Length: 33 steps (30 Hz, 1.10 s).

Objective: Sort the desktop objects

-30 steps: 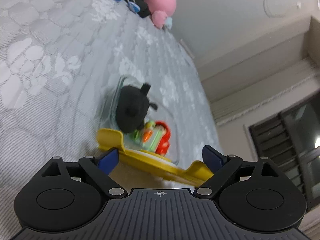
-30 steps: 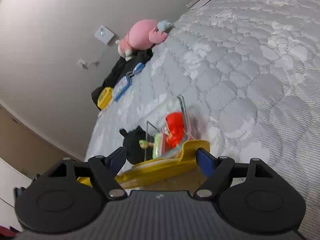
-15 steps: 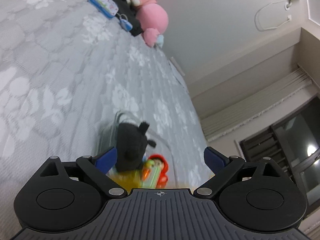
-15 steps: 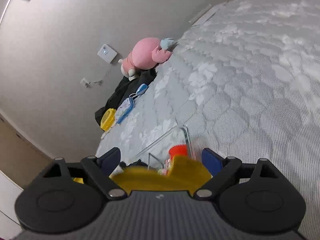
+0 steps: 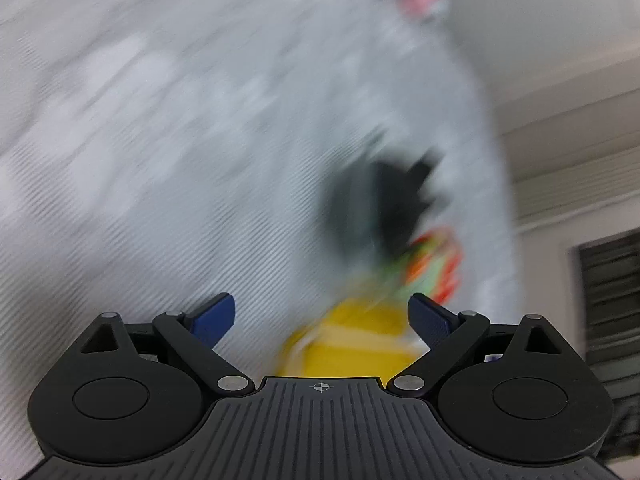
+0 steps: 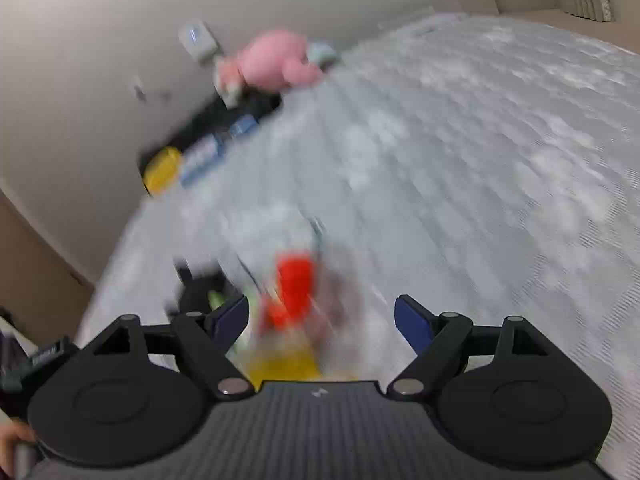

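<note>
**Both grippers open over the blurred toy box**

We see the left gripper (image 5: 322, 320) and the right gripper (image 6: 320, 320) angled down at the grey quilted bed (image 6: 480, 160), jaws spread wide, gripping nothing. A yellow lid (image 5: 352, 340) lies between the left fingers. Beyond sit a black toy (image 5: 376, 208) and a red toy (image 6: 294, 284); blur hides their orientation.

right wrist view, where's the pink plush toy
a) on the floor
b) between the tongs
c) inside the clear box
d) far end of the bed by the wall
d: the pink plush toy lies at the far edge of the grey bed against the wall, well beyond the open right tongs.
</note>
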Each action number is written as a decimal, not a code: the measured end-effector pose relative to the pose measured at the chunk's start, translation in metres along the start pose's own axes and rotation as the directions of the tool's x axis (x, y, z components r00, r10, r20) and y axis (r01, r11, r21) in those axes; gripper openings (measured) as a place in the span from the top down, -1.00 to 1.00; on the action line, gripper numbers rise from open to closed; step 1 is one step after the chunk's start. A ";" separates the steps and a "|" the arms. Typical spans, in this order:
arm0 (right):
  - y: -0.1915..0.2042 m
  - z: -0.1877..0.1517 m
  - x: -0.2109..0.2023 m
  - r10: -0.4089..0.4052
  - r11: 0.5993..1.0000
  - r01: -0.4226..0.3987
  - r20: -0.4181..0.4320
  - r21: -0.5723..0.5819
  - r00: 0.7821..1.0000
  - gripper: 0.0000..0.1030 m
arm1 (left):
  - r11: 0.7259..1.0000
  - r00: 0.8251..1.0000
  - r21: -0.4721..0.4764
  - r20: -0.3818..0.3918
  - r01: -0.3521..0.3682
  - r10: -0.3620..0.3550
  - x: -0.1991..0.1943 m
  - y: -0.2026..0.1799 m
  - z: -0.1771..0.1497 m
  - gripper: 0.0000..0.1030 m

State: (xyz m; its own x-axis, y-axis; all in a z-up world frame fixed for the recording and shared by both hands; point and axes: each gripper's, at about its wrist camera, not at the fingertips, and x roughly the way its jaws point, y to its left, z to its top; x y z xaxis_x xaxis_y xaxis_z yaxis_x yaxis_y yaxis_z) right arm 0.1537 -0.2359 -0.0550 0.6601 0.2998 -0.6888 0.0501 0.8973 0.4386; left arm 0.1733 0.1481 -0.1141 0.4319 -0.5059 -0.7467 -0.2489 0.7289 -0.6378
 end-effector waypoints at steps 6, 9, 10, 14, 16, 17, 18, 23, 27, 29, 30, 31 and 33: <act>-0.017 -0.046 -0.014 -0.009 0.993 0.035 -0.215 0.114 0.976 -0.36 | 0.996 0.992 0.033 -0.089 -0.083 0.086 -0.016 -0.009 -0.054 -0.87; -0.010 -0.061 -0.008 -0.072 0.993 0.093 -0.263 0.070 0.962 -0.36 | 0.987 0.985 0.075 -0.093 -0.139 0.146 -0.014 -0.019 -0.066 -0.88; -0.009 -0.064 -0.004 -0.085 0.993 0.104 -0.269 0.058 0.959 -0.36 | 0.985 0.981 0.083 -0.103 -0.154 0.162 -0.009 -0.021 -0.069 -0.88; -0.011 -0.069 0.016 -0.004 0.991 0.049 -0.333 0.127 0.943 -0.65 | 0.974 0.970 0.144 -0.143 -0.175 0.195 0.018 -0.030 -0.078 -1.00; -0.007 -0.070 0.015 0.040 0.992 0.001 -0.323 0.127 0.945 -0.62 | 0.974 0.980 0.191 -0.130 -0.124 0.150 0.018 -0.038 -0.081 -1.00; -0.007 -0.070 0.014 0.062 0.990 -0.018 -0.314 0.139 0.947 -0.54 | 0.974 0.984 0.206 -0.127 -0.096 0.124 0.018 -0.040 -0.081 -1.00; -0.008 -0.072 0.012 0.082 0.987 -0.035 -0.303 0.159 0.949 -0.50 | 0.977 0.988 0.200 -0.123 -0.072 0.098 0.016 -0.040 -0.081 -1.00; -0.021 -0.063 -0.018 0.233 0.943 -0.177 -0.177 0.282 0.956 -0.49 | 0.990 0.995 0.107 -0.011 0.096 -0.095 -0.017 -0.024 -0.074 -1.00; -0.023 -0.049 -0.033 0.339 0.899 -0.305 -0.058 0.314 0.939 -0.51 | 0.972 0.974 0.113 0.071 0.207 -0.215 -0.031 -0.025 -0.062 -1.00; -0.021 -0.040 -0.032 0.378 0.877 -0.352 -0.019 0.327 0.926 -0.53 | 0.959 0.959 0.111 0.088 0.259 -0.269 -0.032 -0.025 -0.052 -1.00; -0.020 -0.036 -0.029 0.393 0.868 -0.369 -0.006 0.334 0.919 -0.53 | 0.950 0.948 0.097 0.088 0.298 -0.307 -0.031 -0.026 -0.047 -1.00; -0.020 -0.032 -0.026 0.406 0.858 -0.383 0.005 0.343 0.914 -0.53 | 0.938 0.935 0.088 0.093 0.335 -0.343 -0.030 -0.027 -0.043 -1.00; -0.018 -0.025 -0.017 0.428 0.838 -0.407 0.025 0.364 0.903 -0.55 | 0.926 0.922 0.100 0.105 0.364 -0.373 -0.031 -0.030 -0.035 -1.00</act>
State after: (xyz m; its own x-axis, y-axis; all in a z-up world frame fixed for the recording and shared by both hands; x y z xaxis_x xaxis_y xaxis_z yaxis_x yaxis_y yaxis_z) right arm 0.1232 -0.2493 -0.0655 0.6364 0.6472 -0.4198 0.0455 0.5118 0.8579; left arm 0.1368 0.1256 -0.0788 0.5817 -0.6901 -0.4306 0.0136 0.5375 -0.8431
